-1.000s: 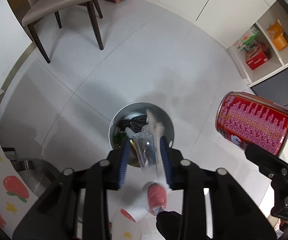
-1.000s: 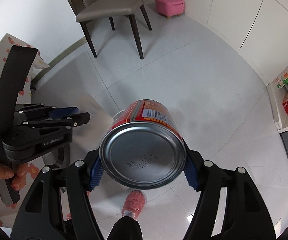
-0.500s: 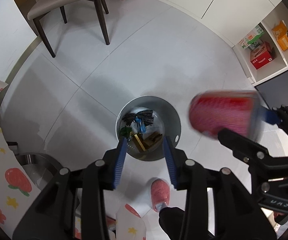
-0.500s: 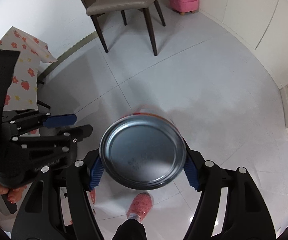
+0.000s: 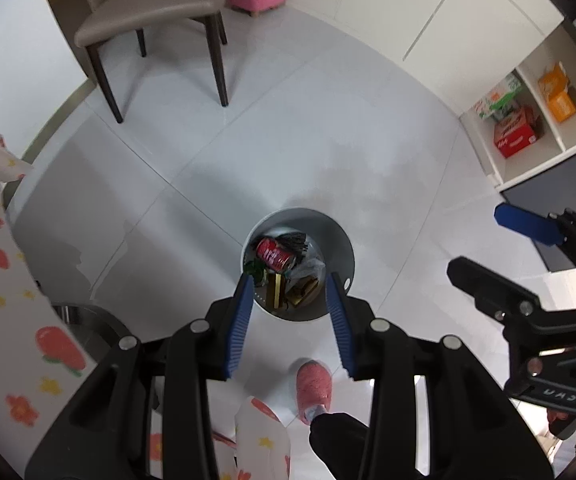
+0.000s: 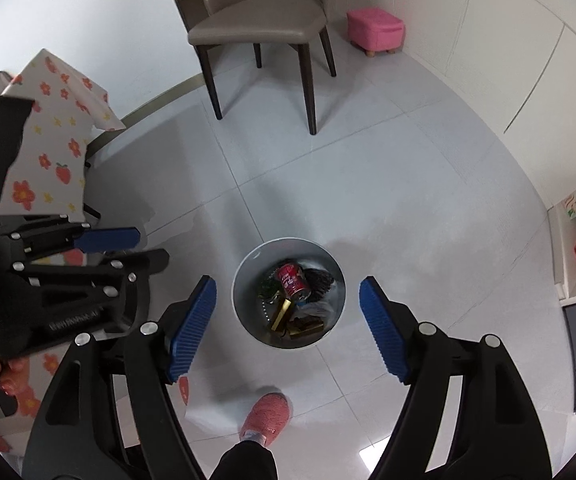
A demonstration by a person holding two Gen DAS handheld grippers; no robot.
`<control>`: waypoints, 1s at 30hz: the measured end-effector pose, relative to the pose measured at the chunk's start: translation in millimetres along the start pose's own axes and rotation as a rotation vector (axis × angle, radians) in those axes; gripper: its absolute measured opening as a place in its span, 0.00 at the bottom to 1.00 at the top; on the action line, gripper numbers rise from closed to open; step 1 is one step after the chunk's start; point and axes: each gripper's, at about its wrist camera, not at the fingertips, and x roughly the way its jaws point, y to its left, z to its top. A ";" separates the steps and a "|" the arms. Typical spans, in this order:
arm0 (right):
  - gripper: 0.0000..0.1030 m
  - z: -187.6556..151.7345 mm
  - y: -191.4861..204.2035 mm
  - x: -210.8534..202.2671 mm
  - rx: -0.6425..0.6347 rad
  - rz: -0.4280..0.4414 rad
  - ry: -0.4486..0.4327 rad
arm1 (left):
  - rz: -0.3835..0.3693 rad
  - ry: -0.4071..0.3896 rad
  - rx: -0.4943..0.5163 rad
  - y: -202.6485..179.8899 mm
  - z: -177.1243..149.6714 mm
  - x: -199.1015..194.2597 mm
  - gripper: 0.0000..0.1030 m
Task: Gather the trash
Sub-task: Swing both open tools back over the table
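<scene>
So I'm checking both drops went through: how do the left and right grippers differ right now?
The left gripper has its jaws set narrower; the right gripper stands clearly wider, its jaws having just been opening. In its own view the left one's tips overlap the bin's near rim, while the right one's tips flank the bin. Both are empty, have blue ribbed pads and point down over the bin, where the red can lies.

Both handheld tools are matte black plastic frames with silver round screws, ending in ribbed blue rubber fingers (image 6: pixel 191 328). White lettering is printed on each tool's side. The person wears a fuzzy pink slipper (image 6: pixel 265 418) and dark trousers (image 6: pixel 243 462).
</scene>
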 end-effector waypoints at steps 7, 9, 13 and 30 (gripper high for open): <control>0.70 19.9 71.3 -63.1 -0.114 0.049 -0.060 | 0.017 -0.112 -0.085 44.4 -27.3 -99.1 0.47; 0.72 26.4 100.2 -80.0 -0.151 0.074 -0.081 | 0.033 -0.151 -0.120 64.0 -41.7 -133.1 0.48; 0.74 38.1 173.2 -109.8 -0.233 0.150 -0.116 | 0.066 -0.220 -0.225 116.2 -82.9 -200.7 0.50; 0.76 23.7 533.5 -181.3 -0.702 0.470 -0.173 | 0.356 -0.368 -0.778 357.2 -352.0 -391.7 0.52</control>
